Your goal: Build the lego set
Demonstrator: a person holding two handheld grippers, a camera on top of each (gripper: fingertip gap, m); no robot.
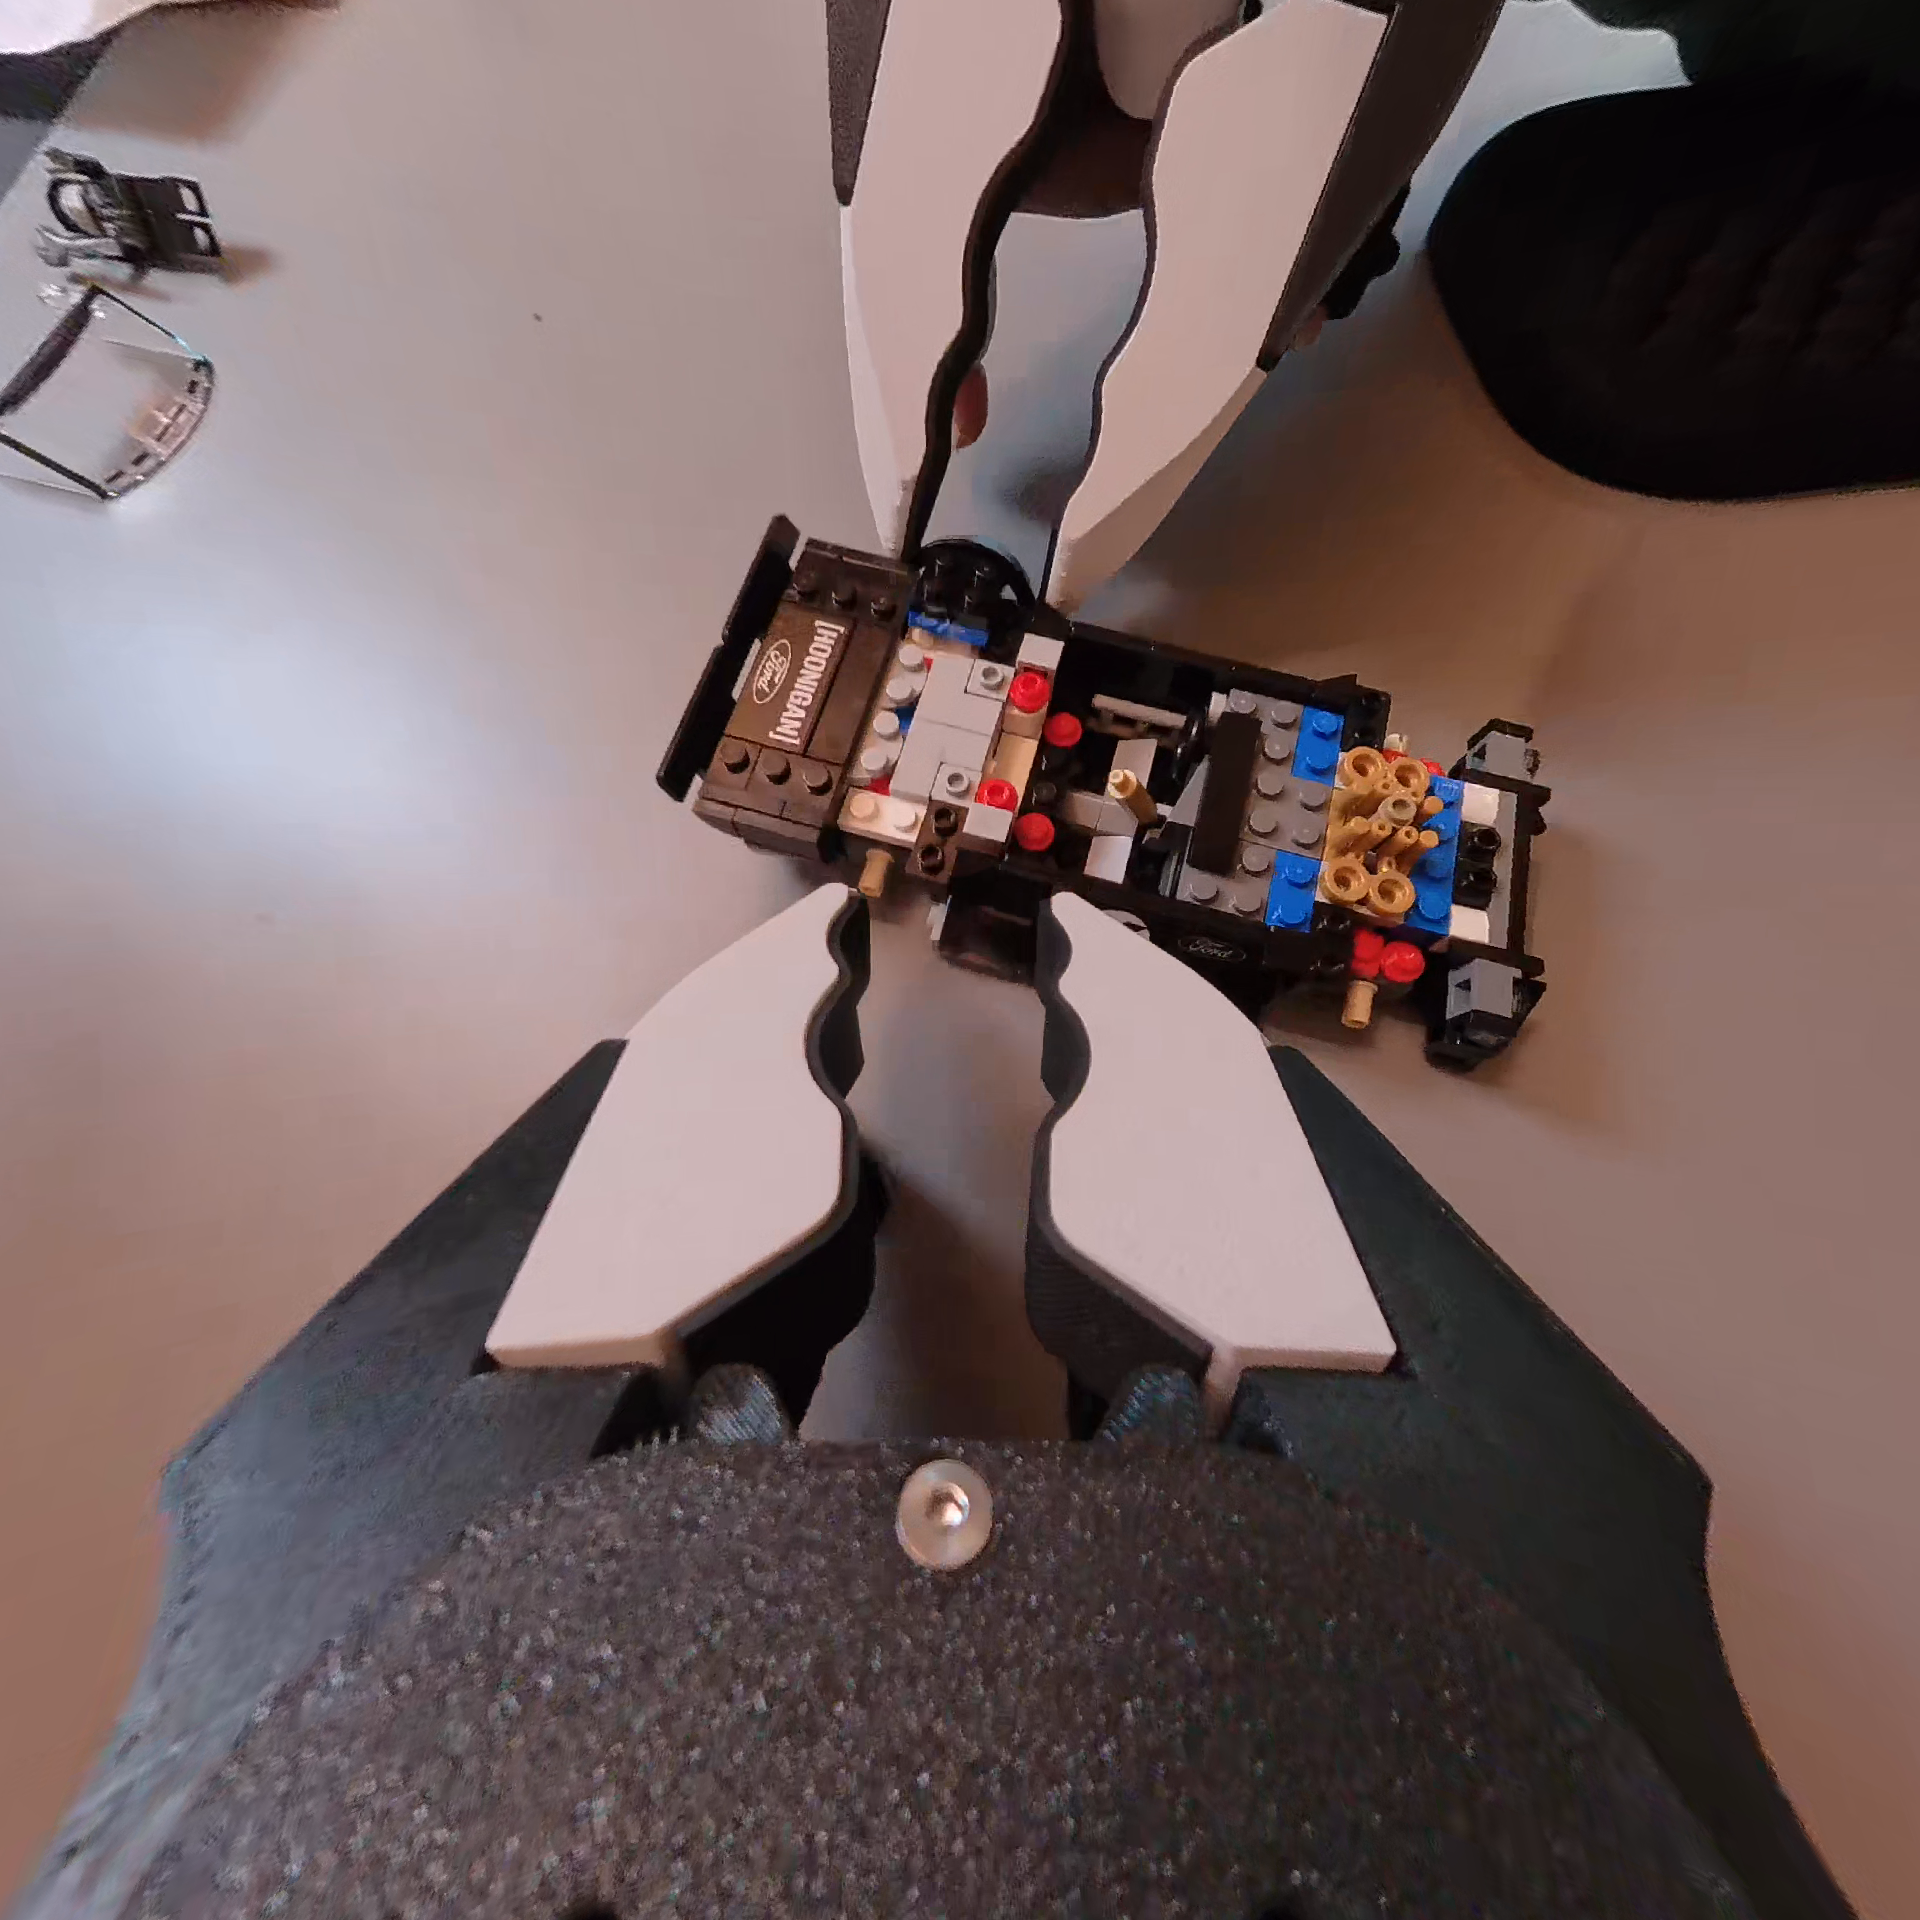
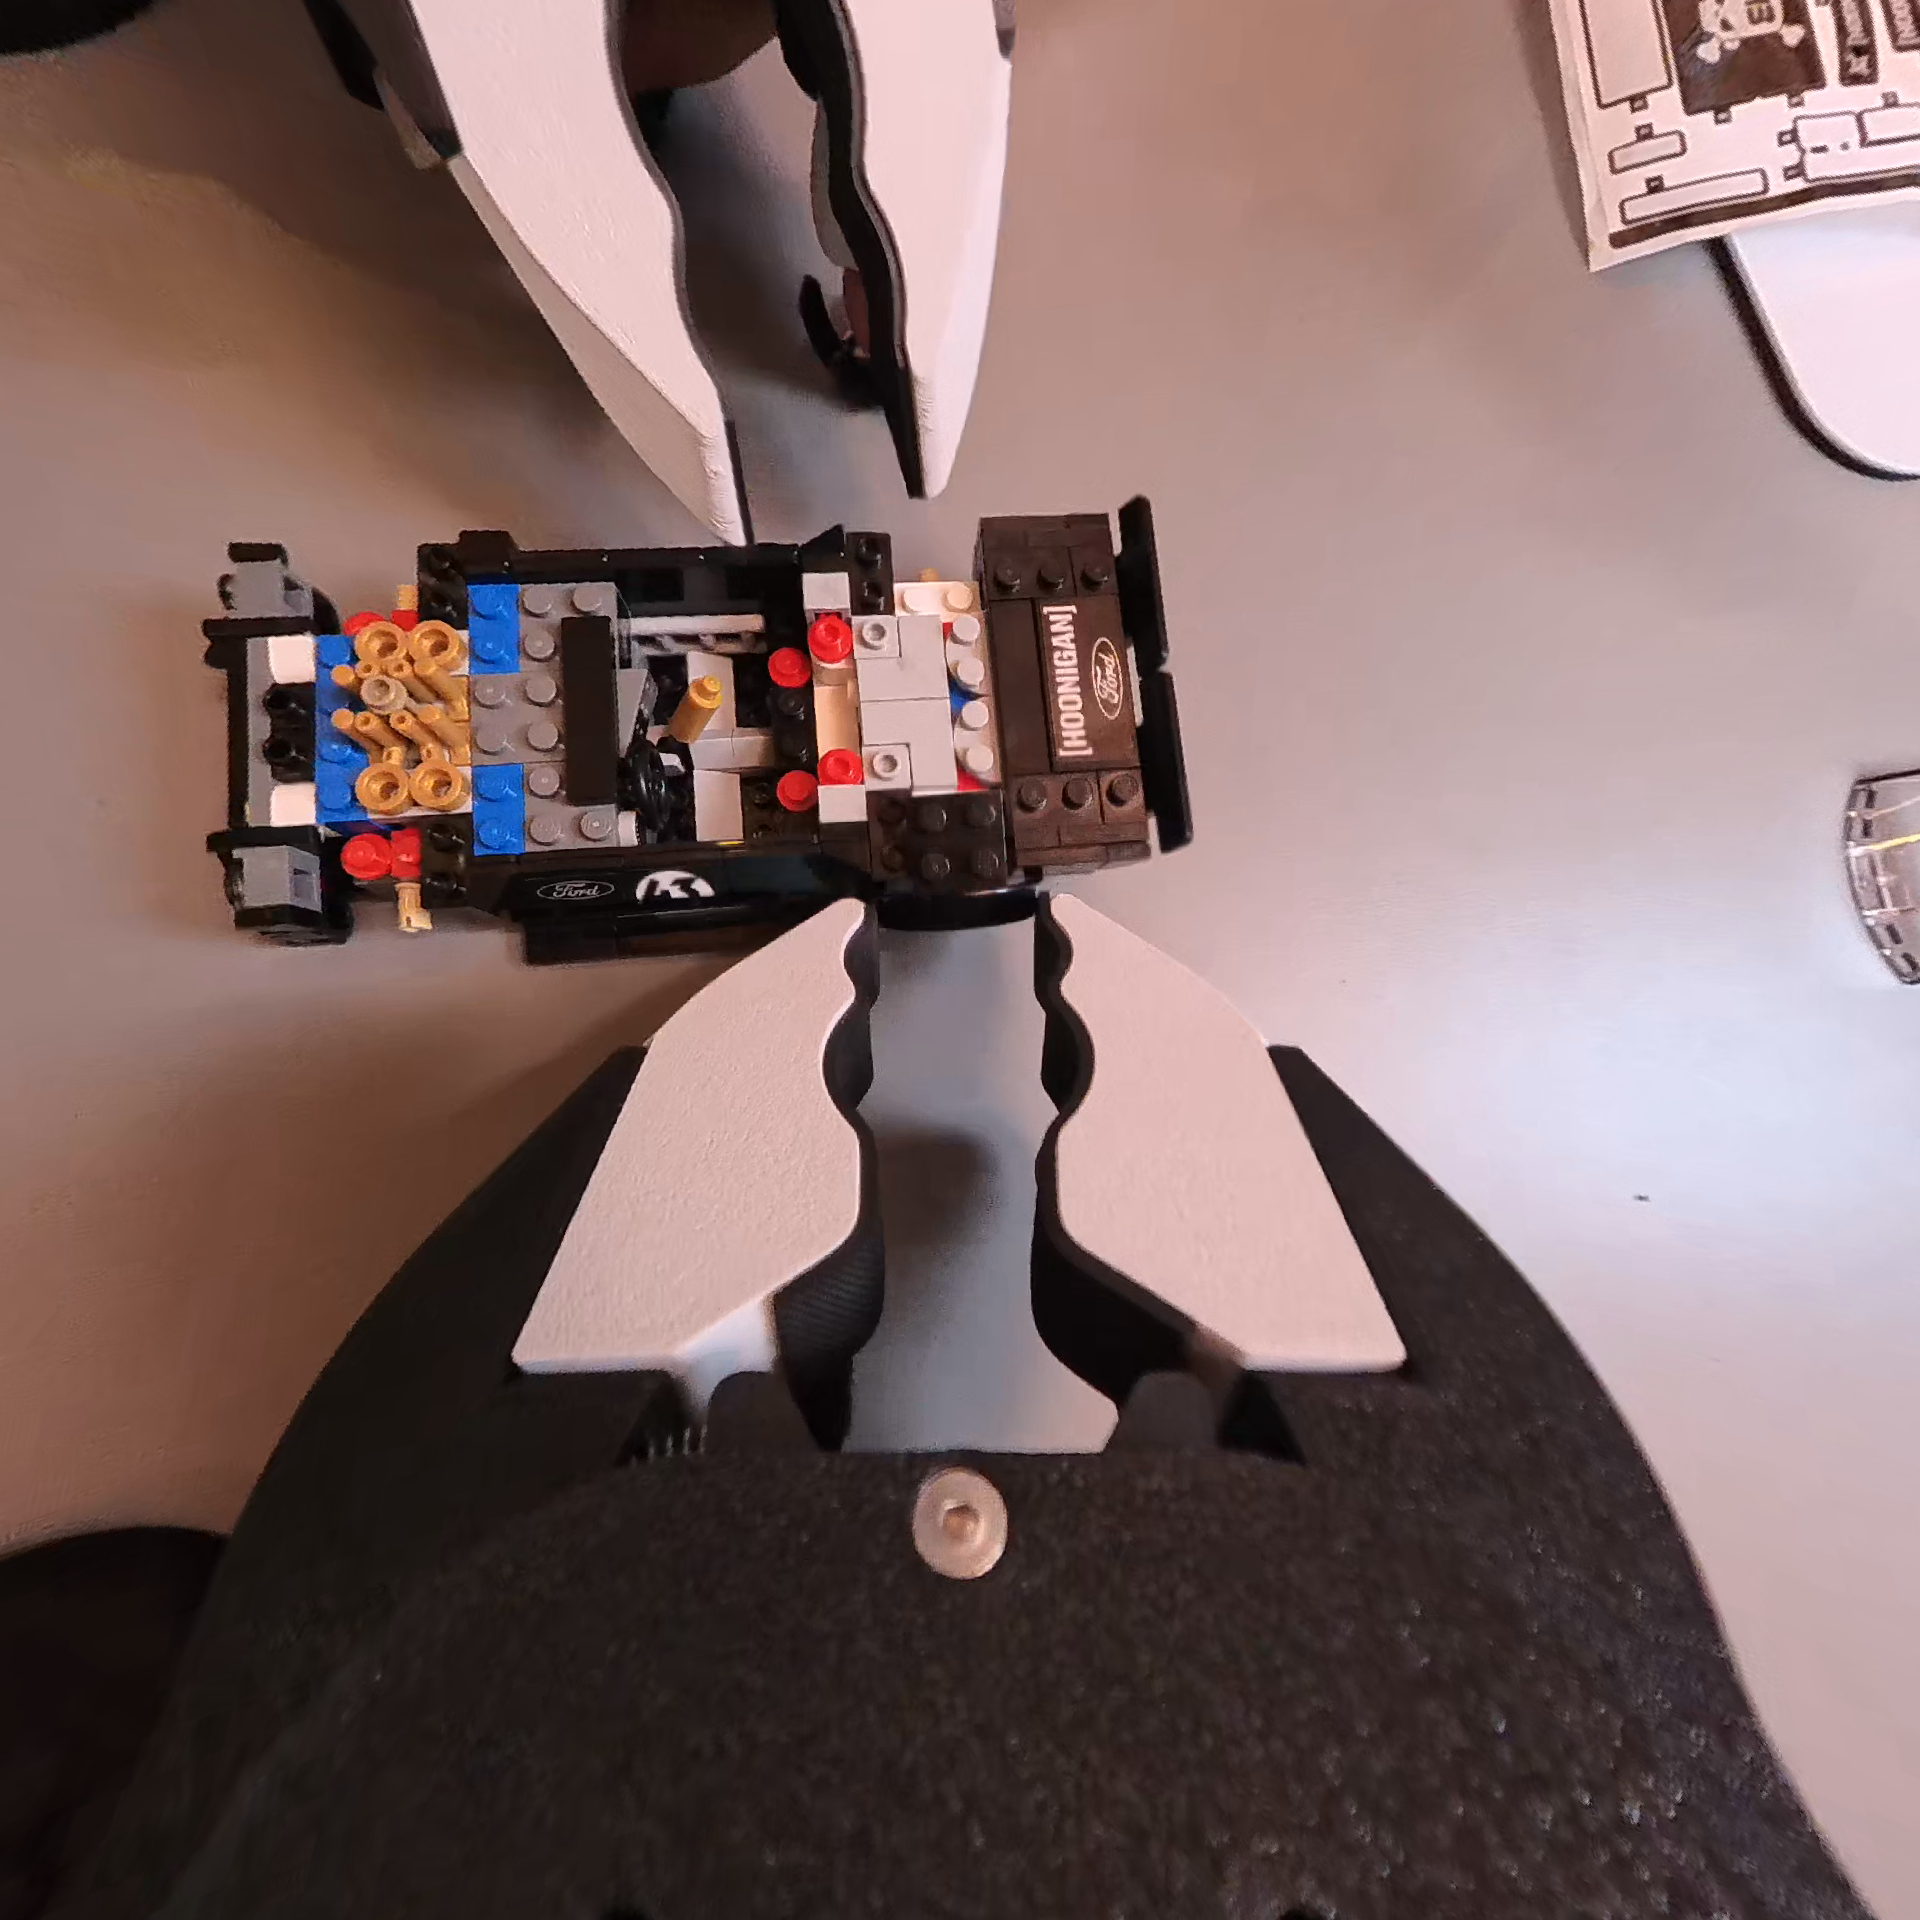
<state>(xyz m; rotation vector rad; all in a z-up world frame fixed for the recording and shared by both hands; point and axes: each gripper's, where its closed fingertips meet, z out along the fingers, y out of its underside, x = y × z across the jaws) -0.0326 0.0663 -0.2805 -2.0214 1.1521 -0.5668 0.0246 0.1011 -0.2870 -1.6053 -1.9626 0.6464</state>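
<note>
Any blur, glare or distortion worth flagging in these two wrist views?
Left wrist view: strong wide-angle bending at the edges, lego car sharp, soft sheen on the table. Right wrist view: same bending, car sharp, slight blur at the right gripper base, no harsh glare.

I'm looking at what seems an office or hobby desk: a plain grey table (image 1: 416, 727) is carrying a sticker sheet (image 2: 1756, 114) and loose clear parts (image 1: 99, 395). A black padded chair (image 1: 1683, 291) is sitting at its edge, and a white rounded stand (image 2: 1839, 353) is showing beside the sheet.
</note>
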